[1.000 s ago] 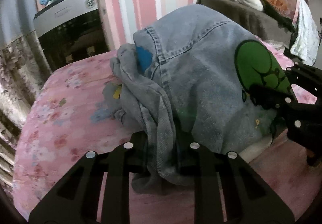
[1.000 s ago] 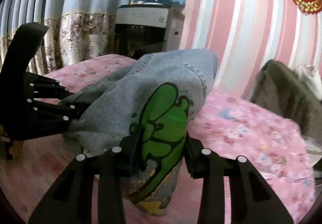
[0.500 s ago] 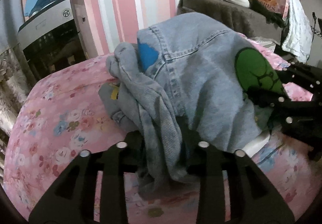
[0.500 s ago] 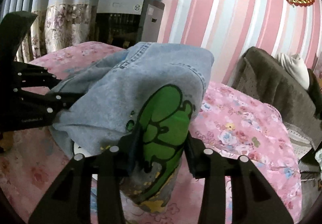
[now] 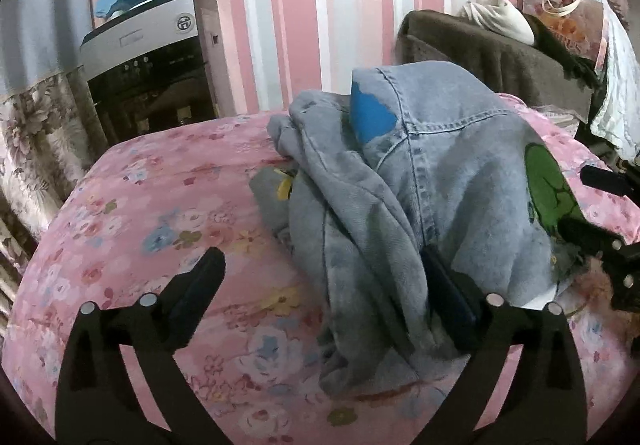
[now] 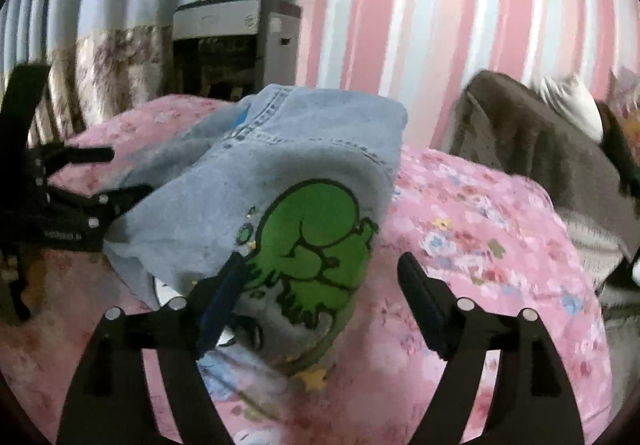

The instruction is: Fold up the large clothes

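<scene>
A bed with a pink floral bedspread [image 5: 160,229] stands against a pink striped wall. On it lies a bunched denim jacket [image 5: 448,181] with a green cartoon print [image 6: 312,241]. The left gripper [image 5: 324,285] and the right gripper [image 6: 324,281] both gape wide, holding nothing, though cloth drapes their fingers. Pulling away could snag and undo the fold.

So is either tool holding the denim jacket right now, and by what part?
Neither. Both the left tool and right tool are open, and the denim jacket lies released on the bed.
</scene>
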The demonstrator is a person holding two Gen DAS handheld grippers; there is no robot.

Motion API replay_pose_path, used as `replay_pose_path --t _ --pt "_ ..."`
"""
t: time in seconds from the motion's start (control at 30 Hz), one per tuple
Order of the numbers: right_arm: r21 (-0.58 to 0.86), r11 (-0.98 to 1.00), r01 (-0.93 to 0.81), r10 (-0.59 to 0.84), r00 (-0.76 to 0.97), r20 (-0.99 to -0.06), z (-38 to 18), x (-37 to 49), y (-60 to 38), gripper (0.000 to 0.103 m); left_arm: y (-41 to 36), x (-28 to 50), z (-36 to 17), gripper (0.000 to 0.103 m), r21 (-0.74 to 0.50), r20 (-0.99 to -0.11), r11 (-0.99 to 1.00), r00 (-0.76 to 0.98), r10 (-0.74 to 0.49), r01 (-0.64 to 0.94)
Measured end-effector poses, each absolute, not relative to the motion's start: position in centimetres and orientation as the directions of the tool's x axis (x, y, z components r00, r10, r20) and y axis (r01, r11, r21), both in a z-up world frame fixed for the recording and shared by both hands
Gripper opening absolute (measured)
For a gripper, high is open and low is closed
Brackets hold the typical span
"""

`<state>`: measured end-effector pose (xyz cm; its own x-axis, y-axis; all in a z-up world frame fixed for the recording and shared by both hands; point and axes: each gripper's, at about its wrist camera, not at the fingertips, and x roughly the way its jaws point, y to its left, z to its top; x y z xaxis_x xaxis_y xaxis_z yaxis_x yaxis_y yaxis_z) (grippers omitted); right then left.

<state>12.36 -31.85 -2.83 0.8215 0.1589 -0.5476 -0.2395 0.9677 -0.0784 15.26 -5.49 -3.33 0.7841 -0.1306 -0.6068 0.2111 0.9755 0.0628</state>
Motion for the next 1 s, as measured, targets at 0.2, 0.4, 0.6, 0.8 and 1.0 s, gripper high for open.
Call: replay_pose_path --t 0.2,0.4,0.6,0.8,1.0 --pt "-0.003 0.987 -0.16 0.138 0.859 -0.493 -1.4 9.0 -32.2 0.096 -4.9 12.3 -1.8 0.1 0.086 -0.556 0.979 0.824 -0.108 0.186" --pt "0.139 0.99 -0.037 0.095 0.893 -0.44 -1.8 5.9 -32.9 0.101 -3.8 8.5 -0.8 0.1 0.114 -0.48 0.985 0.875 -0.058 0.128" --pt "0.077 0.996 -0.035 0.062 0.922 -0.382 -2.3 4.1 -31.4 0.101 -3.3 5.5 -0.2 0.1 0.157 -0.358 0.986 0.934 0.002 0.058" --pt "0.025 1.0 -0.019 0.026 0.946 -0.323 -2.2 2.9 -30.6 0.101 -2.9 3.9 -0.3 0.1 0.172 -0.246 0.985 0.967 0.066 -0.023" --pt "0.025 1.0 -0.01 0.017 0.964 -0.264 -1.7 1.8 -30.7 0.101 -1.6 3.0 0.2 0.1 0.108 -0.202 0.994 0.979 0.035 -0.013"
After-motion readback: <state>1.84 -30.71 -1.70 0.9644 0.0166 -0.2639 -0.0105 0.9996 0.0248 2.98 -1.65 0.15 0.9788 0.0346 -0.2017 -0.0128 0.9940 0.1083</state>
